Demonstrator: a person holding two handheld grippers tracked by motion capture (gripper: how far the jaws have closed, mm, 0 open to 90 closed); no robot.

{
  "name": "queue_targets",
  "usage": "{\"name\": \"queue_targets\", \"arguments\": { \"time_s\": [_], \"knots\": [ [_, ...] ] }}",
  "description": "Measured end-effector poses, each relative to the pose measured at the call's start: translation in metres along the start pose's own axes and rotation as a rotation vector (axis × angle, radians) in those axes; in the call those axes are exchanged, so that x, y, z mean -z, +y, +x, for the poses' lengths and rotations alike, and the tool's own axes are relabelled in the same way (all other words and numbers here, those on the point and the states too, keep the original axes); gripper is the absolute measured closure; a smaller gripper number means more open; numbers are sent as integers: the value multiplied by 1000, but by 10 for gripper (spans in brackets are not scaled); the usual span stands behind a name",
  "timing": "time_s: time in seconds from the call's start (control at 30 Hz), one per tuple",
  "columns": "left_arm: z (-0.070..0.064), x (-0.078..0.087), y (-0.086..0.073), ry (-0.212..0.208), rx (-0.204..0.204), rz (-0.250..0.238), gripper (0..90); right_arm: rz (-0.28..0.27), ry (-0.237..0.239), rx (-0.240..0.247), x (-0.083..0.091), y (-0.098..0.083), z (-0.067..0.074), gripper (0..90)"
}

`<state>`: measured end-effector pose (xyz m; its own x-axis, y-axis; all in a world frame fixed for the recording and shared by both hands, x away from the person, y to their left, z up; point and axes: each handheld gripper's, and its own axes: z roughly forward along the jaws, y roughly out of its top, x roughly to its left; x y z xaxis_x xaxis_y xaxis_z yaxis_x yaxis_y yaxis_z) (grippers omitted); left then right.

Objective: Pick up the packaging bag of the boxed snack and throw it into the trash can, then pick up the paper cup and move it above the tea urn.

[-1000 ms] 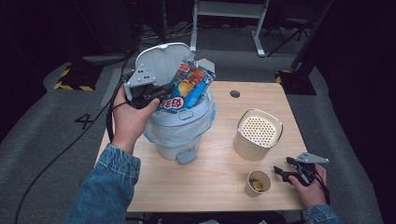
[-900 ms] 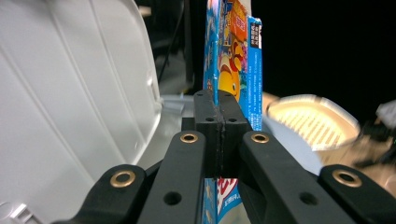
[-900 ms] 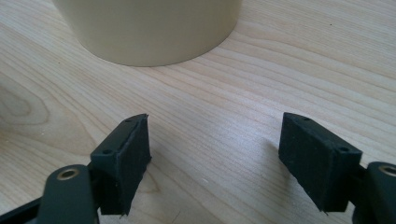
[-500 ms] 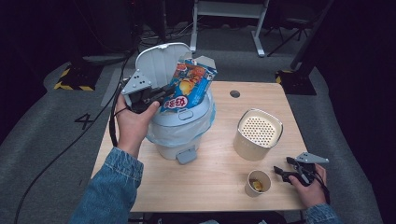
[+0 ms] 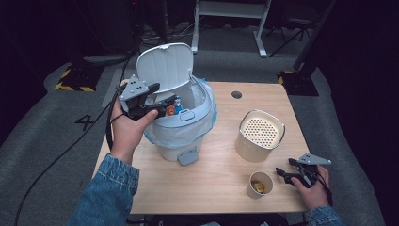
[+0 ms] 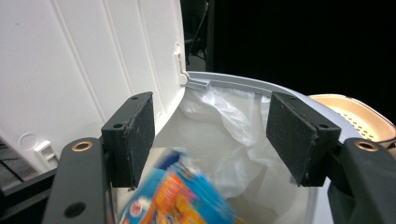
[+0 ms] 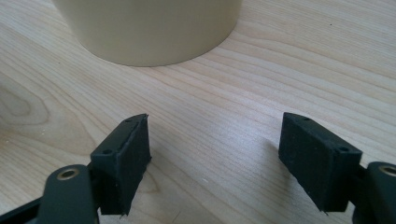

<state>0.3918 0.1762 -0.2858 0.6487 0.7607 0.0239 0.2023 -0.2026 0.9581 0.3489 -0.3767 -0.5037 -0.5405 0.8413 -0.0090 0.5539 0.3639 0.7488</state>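
Note:
A white pedal bin [image 5: 181, 127] with a clear liner stands at the table's left, its lid [image 5: 162, 66] raised. My left gripper [image 5: 164, 106] hovers over the bin's mouth; its jaws have just been opening and now stand open [image 6: 210, 135]. A colourful snack packet [image 6: 182, 196] shows blurred below the pads, inside the liner [image 6: 229, 135], free of both pads. The packet [image 5: 173, 107] sits low in the bin's opening. My right gripper [image 5: 283, 173] rests at the table's near right, open [image 7: 215, 158], with bare wood between its pads.
A cream canister with a perforated lid [image 5: 259, 134] stands right of the bin, just beyond the right gripper [image 7: 149, 28]. A paper cup [image 5: 259, 184] with something yellow inside stands beside the right gripper. The wooden table [image 5: 221, 155] has a cable hole at the back.
The left gripper's jaws have parted and the snack packet, held up above the bin before, has dropped into the bin. The right hand has kept still.

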Motion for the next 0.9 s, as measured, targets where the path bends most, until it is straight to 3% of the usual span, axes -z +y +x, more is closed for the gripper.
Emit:
{"name": "queue_targets", "arguments": {
  "time_s": [0.27, 0.57, 0.67, 0.83, 0.9],
  "knots": [
    [-8, 21, -1, -78, -52, 25, 334, 1, 1, 0, 0, 0, 0, 251],
    [-20, 48, -15, -190, -72, 55, 346, 2, -1, 2, 1, 0, 1, 252],
    [-24, 56, -24, -221, -70, 59, 345, -1, 7, 24, 3, -1, 1, 241],
    [-32, 63, -44, -243, -83, 107, 353, 25, 41, 62, 11, 0, 5, 258],
    [-36, 66, -56, -216, -95, 137, 353, 25, 72, 71, 16, 0, 6, 259]
  ]
}}
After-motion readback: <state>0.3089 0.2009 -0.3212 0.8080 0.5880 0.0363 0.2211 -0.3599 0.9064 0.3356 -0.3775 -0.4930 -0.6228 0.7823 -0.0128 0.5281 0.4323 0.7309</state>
